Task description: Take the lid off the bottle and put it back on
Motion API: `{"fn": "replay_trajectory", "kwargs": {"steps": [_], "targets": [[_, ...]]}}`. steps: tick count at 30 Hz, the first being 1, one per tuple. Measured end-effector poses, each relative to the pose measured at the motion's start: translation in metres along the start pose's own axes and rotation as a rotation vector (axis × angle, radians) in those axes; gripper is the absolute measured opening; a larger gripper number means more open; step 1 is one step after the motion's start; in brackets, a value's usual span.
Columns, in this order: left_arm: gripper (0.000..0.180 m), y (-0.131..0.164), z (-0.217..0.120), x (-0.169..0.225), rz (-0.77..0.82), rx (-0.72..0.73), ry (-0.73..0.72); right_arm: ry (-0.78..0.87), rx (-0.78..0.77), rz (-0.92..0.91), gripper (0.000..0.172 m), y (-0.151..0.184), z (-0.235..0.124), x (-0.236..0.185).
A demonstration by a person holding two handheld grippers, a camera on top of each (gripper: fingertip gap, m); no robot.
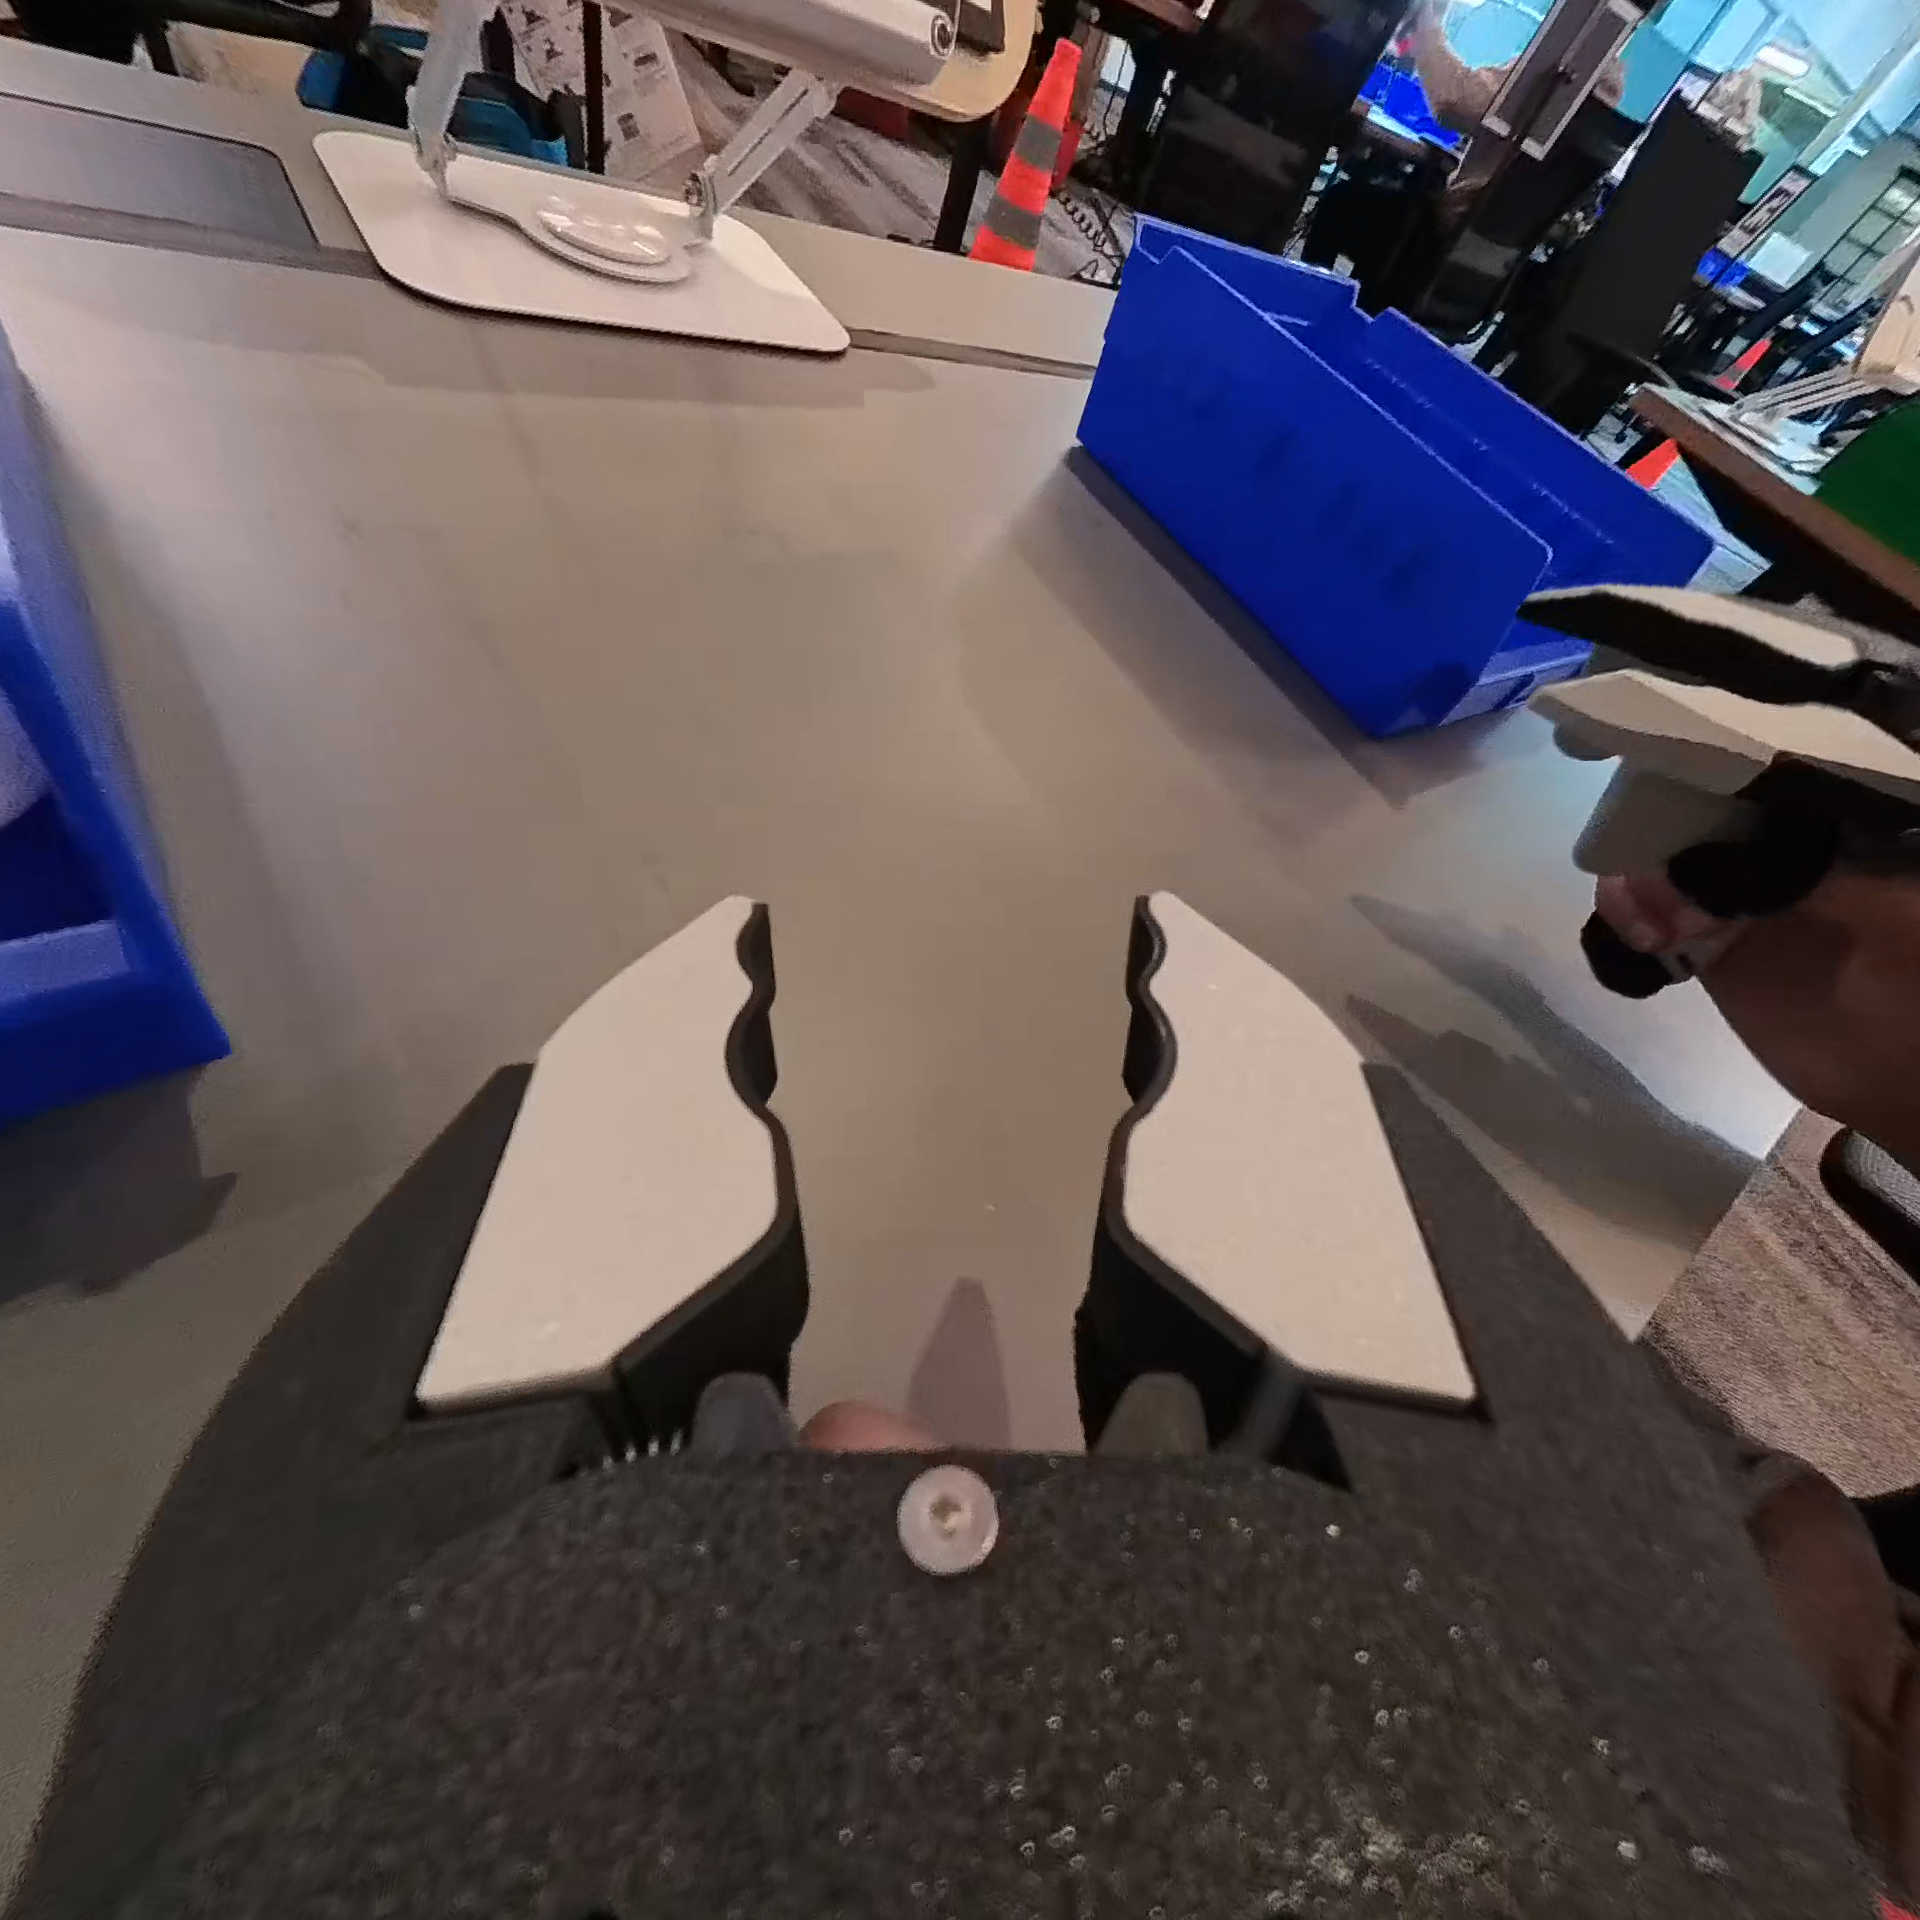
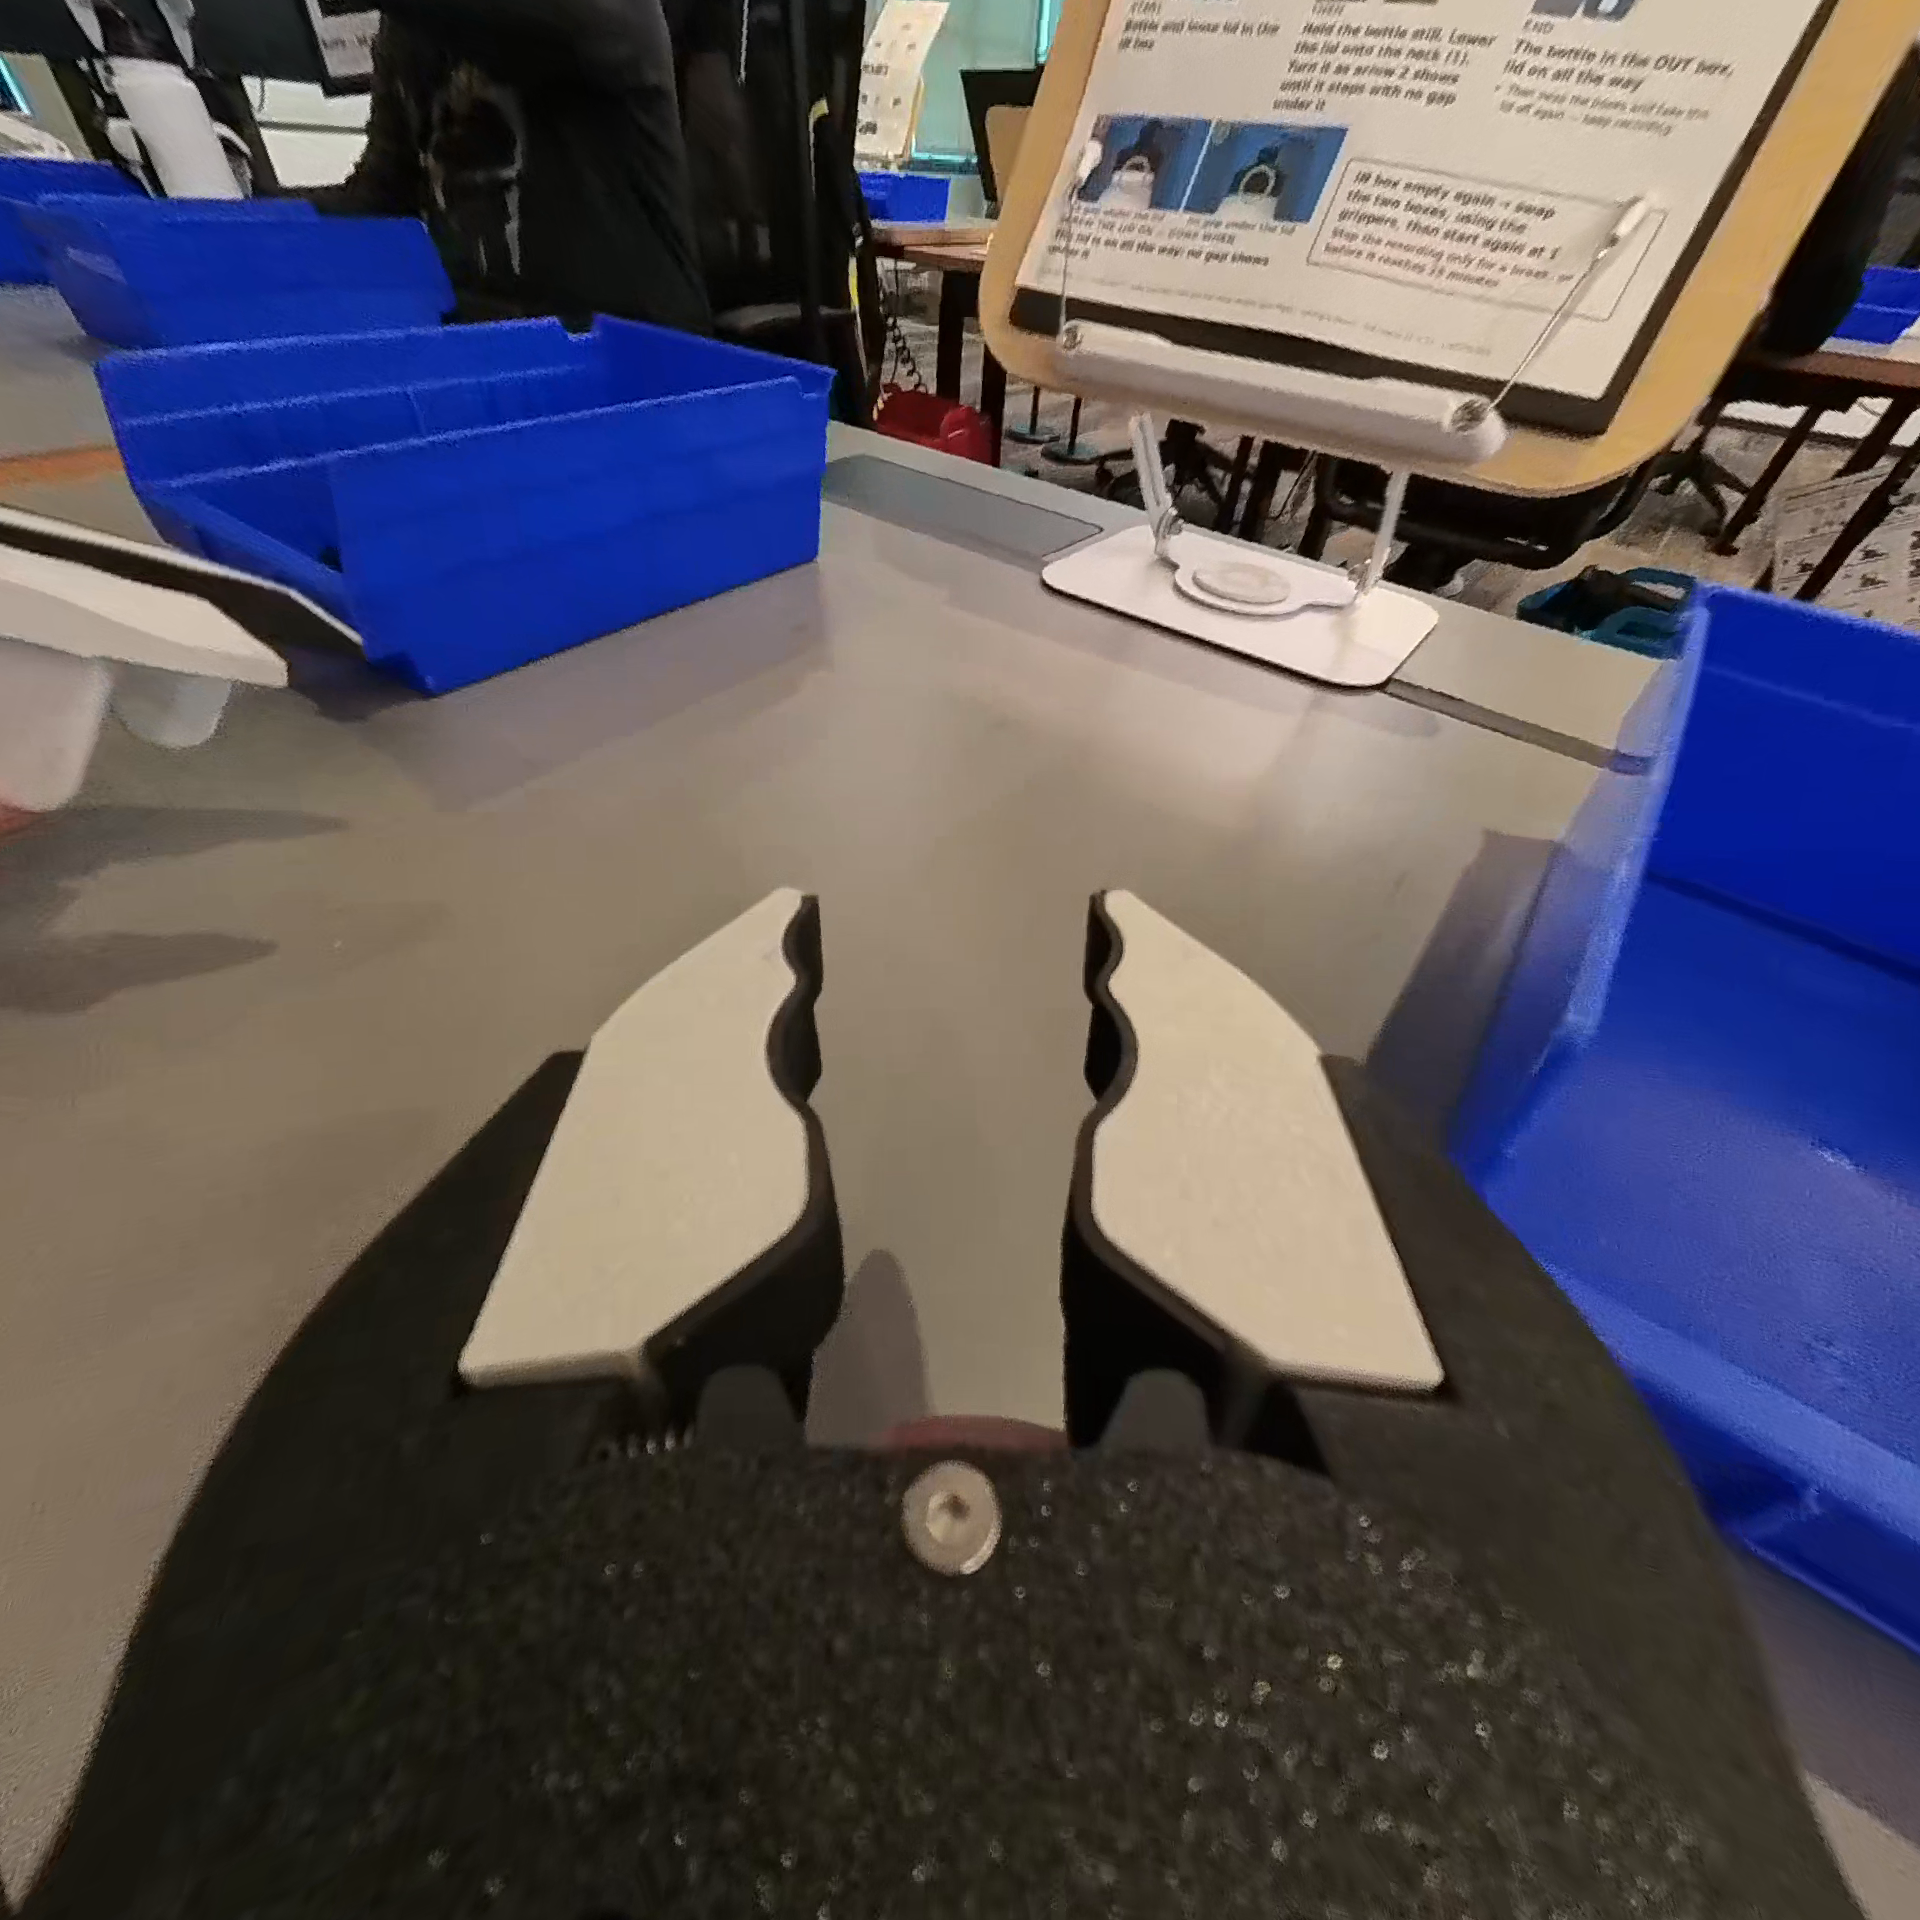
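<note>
Well, both the left gripper and right gripper hover over the grey table, fingers spread, grasping nothing; blue bins flank them, seemingly empty.

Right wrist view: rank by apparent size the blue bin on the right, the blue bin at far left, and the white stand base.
1. Right blue bin, though nearness inflates it.
2. Far-left blue bin.
3. White stand base.

Workshop: blue bins, traffic cone
</note>
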State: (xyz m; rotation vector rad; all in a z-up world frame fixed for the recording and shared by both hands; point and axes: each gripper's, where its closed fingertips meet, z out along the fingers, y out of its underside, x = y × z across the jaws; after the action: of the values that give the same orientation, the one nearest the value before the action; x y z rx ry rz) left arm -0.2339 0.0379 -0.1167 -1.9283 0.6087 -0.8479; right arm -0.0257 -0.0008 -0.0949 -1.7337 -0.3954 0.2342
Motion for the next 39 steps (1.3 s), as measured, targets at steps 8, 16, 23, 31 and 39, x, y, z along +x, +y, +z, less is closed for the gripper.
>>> {"fn": "replay_trajectory", "kwargs": {"steps": [8, 16, 23, 31, 39], "targets": [[0.066, -0.022, -0.006, 0.007, -0.064, -0.005, 0.078, -0.034, -0.012, 0.016, 0.047, 0.003, 0.004, -0.008], [0.080, -0.149, 0.009, -0.141, 0.018, -0.222, -0.328, -0.052, -0.040, 0.054, 0.047, 0.010, 0.008, -0.010], [0.087, -0.112, 0.077, -0.265, -0.129, -0.702, -0.534, -0.034, -0.088, -0.022, 0.048, 0.020, 0.006, -0.014], [0.092, -0.073, 0.091, -0.303, -0.208, -0.883, -0.590, -0.052, -0.116, -0.030, 0.048, 0.026, 0.007, -0.022], [0.090, -0.112, 0.066, -0.307, -0.173, -0.721, -0.501, -0.056, -0.137, -0.083, 0.049, 0.029, 0.011, -0.028]]}}
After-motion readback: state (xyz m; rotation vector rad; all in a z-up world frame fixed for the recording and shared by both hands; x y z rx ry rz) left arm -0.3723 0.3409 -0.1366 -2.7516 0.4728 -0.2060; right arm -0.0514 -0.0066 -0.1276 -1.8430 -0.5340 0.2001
